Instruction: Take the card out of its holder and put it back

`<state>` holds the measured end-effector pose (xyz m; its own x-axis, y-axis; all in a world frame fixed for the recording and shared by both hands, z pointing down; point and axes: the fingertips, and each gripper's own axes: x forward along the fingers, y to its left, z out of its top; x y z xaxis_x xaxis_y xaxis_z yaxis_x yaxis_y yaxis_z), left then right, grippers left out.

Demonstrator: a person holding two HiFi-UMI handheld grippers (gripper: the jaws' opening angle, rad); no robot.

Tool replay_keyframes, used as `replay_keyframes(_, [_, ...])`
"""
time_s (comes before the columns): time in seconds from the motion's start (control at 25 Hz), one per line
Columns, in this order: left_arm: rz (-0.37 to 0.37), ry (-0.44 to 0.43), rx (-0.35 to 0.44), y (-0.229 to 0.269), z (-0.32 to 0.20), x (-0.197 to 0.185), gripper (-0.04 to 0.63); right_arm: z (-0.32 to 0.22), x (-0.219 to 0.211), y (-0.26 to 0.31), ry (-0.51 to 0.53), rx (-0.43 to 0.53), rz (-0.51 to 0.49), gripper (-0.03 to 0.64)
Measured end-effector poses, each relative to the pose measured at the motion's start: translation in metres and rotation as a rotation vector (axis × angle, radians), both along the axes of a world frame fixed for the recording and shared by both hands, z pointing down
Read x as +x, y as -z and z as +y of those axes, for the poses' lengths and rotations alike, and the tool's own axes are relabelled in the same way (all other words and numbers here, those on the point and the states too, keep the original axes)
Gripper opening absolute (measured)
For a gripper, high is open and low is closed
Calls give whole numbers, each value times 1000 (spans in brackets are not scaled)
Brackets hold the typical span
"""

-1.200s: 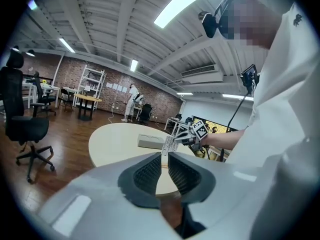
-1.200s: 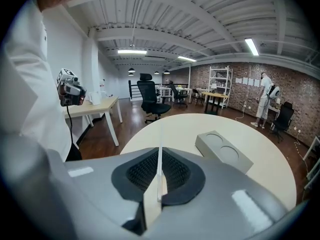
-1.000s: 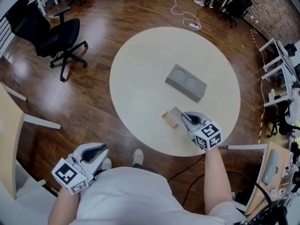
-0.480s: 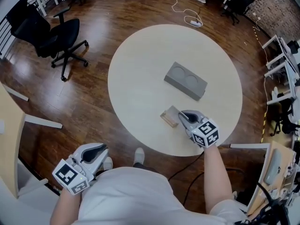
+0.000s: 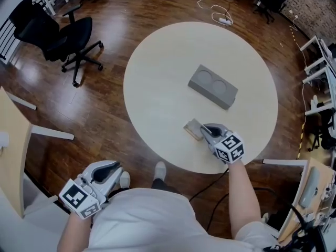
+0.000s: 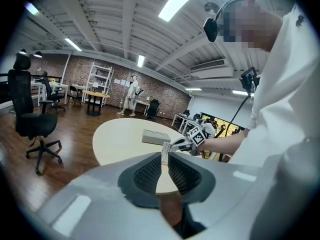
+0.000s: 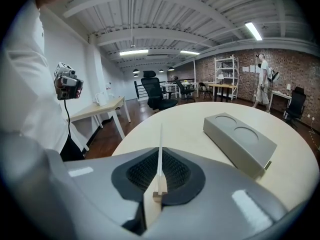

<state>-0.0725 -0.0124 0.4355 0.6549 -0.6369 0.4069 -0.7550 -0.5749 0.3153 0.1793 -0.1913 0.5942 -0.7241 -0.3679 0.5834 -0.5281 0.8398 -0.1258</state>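
A white card [image 5: 196, 124] stands in a small wooden holder [image 5: 191, 133] near the front edge of the round table [image 5: 163, 77]. My right gripper [image 5: 203, 128] is shut on the card. In the right gripper view the card [image 7: 160, 144] runs edge-on between the pads, with the wooden holder [image 7: 151, 209] directly under it. My left gripper [image 5: 109, 168] hangs off the table at the lower left, beside the person's body. In its own view its jaws [image 6: 164, 169] stand almost together with nothing between them, and they point toward the table.
A grey block [image 5: 212, 87] with two round recesses lies on the table beyond the holder. A black office chair [image 5: 68, 38] stands on the wood floor at the upper left. A light wooden desk [image 5: 10, 151] lies along the left edge.
The right gripper has stayed shut on the card at the holder. Only the head view has shifted a little; the left gripper has not moved.
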Motion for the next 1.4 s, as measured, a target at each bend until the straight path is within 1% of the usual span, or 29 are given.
replay_keyframes(0.2, [-4,11,-20,-4,4,-1,48,1,-1,-3,-8,-1,-15,21])
replay_keyframes(0.32, [-3,1,-28,-4,4,-2,48,-1,-1,0,-27,29,3,28])
replay_keyframes(0.36, [-3,-7,-31,-4,4,-4,48,-3,-2,2,-43,42,2,43])
replay_keyframes(0.48, [-4,-41,-31,-4,4,-10,48,-8,-2,17,-122,104,1,118])
replay_keyframes(0.6, [1,-90,-13,-1,6,-12,48,-4,10,45,-248,190,18,160])
replay_keyframes(0.68, [6,-131,7,4,10,-16,48,12,15,67,-331,228,21,187])
replay_keyframes(0.76, [18,-171,26,9,17,-26,48,40,8,85,-388,246,20,193])
replay_keyframes(0.84, [32,-214,44,13,25,-38,48,74,-9,94,-422,243,16,197])
replay_keyframes(0.96, [54,-279,65,14,40,-58,48,134,-44,101,-450,226,14,200])
replay_keyframes(1.08, [68,-325,81,13,58,-85,48,197,-86,111,-485,222,11,202])
replay_keyframes(1.24, [99,-386,85,12,87,-118,48,283,-139,127,-558,218,-1,199])
replay_keyframes(1.4, [107,-452,58,-7,116,-142,48,359,-182,127,-646,191,-3,192])
